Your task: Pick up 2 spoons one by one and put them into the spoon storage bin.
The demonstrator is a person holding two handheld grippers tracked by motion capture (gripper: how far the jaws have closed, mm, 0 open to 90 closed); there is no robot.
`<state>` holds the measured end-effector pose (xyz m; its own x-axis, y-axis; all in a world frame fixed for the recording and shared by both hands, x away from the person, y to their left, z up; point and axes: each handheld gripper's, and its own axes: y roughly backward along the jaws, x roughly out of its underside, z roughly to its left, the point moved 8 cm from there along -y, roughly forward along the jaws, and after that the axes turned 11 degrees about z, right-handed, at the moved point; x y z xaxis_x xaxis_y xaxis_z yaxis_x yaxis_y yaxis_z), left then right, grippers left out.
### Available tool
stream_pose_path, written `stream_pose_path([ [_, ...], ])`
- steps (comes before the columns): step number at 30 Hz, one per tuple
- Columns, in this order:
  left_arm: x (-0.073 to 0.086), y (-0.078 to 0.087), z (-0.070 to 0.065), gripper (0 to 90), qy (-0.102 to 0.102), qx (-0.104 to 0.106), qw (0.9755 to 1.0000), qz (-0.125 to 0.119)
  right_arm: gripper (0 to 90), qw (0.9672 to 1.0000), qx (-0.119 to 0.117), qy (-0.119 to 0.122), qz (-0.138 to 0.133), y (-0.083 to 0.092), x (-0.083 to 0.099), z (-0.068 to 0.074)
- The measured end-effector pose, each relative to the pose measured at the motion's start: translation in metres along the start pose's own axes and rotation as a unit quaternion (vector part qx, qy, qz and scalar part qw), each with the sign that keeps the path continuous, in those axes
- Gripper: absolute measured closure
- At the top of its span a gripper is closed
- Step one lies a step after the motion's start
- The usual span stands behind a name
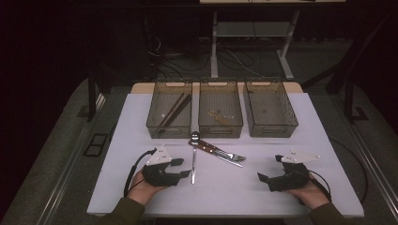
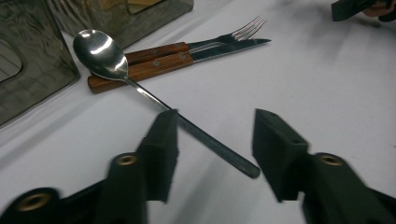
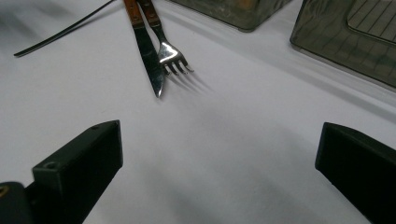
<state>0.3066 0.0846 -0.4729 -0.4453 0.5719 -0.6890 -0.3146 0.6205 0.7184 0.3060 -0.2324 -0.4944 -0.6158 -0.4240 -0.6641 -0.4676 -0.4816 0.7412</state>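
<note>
Left gripper view: left gripper (image 2: 215,149) fingers straddled the spoon (image 2: 140,84) handle on the tabletop (image 2: 327,84), not yet pinching. Right gripper (image 3: 219,163) fingers spread wide, empty, near the knife (image 3: 148,51) and fork (image 3: 170,53).

Steel spoon (image 2: 140,88), shiny bowl up, flat on the white table; bowl resting across two wooden handles near the bins, slim dark handle running back between the left gripper's (image 2: 215,144) half-closed jaws, no pad visibly pressing it

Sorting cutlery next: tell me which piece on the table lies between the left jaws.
The spoon: its plain metal handle runs between the left gripper's jaws. The knife and fork have wooden handles and lie farther off.
</note>
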Motion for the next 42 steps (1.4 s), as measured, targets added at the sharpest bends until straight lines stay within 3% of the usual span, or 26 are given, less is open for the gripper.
stream_pose_path([
  [3,-0.005,-0.005,-0.002,69.1,-0.007,0.004,0.9999,0.008,0.5,1.0,0.0,-0.003,-0.004,0.001,-0.001,-0.001],
  [8,-0.01,-0.015,-0.004,88.8,-0.017,0.01,0.9995,0.023,0.5,1.0,0.002,-0.004,-0.001,0.0,-0.001,-0.001],
  [19,-0.015,-0.049,-0.005,89.6,-0.036,0.004,0.9968,0.072,0.5,1.0,0.004,-0.007,-0.004,0.001,-0.002,-0.002],
  [23,-0.013,-0.052,-0.006,89.6,-0.032,0.005,0.9963,0.079,0.5,1.0,0.004,-0.007,-0.006,0.001,-0.002,-0.002],
  [27,-0.009,-0.055,-0.008,89.6,-0.044,0.006,0.9944,0.096,0.5,0.9999,0.005,-0.008,-0.007,0.001,-0.002,-0.003],
  [42,-0.005,-0.049,-0.004,89.6,-0.032,-0.002,0.9931,0.112,0.5,0.9999,0.006,-0.007,-0.009,0.002,-0.003,-0.003],
])
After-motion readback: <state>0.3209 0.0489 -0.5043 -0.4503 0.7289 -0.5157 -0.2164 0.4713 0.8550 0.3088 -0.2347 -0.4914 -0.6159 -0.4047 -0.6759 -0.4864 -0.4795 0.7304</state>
